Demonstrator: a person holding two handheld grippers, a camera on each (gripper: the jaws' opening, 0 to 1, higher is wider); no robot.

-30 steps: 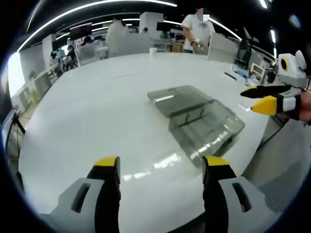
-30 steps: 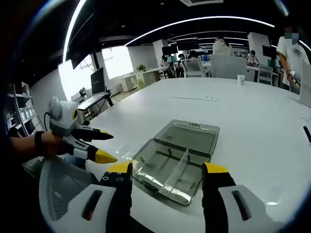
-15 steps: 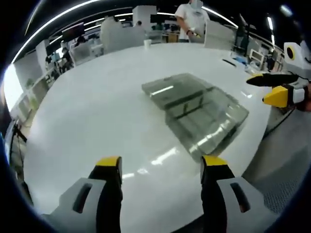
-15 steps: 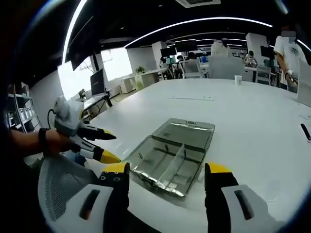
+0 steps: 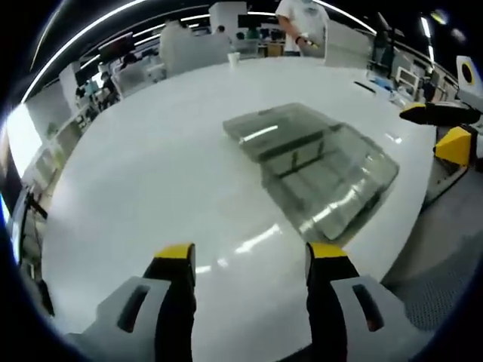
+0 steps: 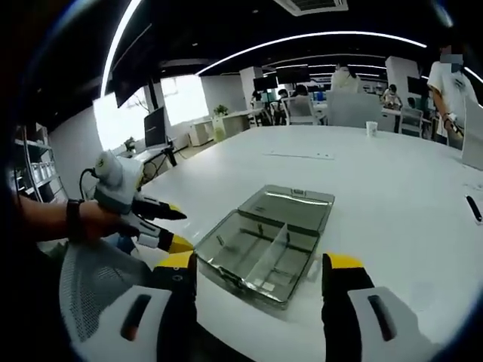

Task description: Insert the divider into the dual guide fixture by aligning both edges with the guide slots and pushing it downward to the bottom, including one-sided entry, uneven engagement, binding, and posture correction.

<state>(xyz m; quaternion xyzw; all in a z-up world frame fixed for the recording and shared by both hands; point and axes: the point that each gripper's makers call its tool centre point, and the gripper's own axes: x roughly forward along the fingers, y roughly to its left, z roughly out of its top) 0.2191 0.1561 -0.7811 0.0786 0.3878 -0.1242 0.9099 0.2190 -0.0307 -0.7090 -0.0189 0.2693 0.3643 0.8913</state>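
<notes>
Fingers of both grippers spread wide, empty; the clear box (image 6: 266, 241) with its divider (image 6: 269, 253) lies ahead, between them.

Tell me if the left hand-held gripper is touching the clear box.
Apart. In the right gripper view, the left hand-held gripper hangs beside the box, with white table between.

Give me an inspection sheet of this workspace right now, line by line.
Surface: white table, glossy.
Job's things: clear hinged box, lid open flat; divider standing across the tray.
Clutter: paper cup; dark pen-like item near the table edge.
Grippers: left gripper and right gripper, jaws open, holding nothing, short of the box.
Cables: nothing seen on the table.
Surroundings: open office, mesh chair, people standing beyond.
</notes>
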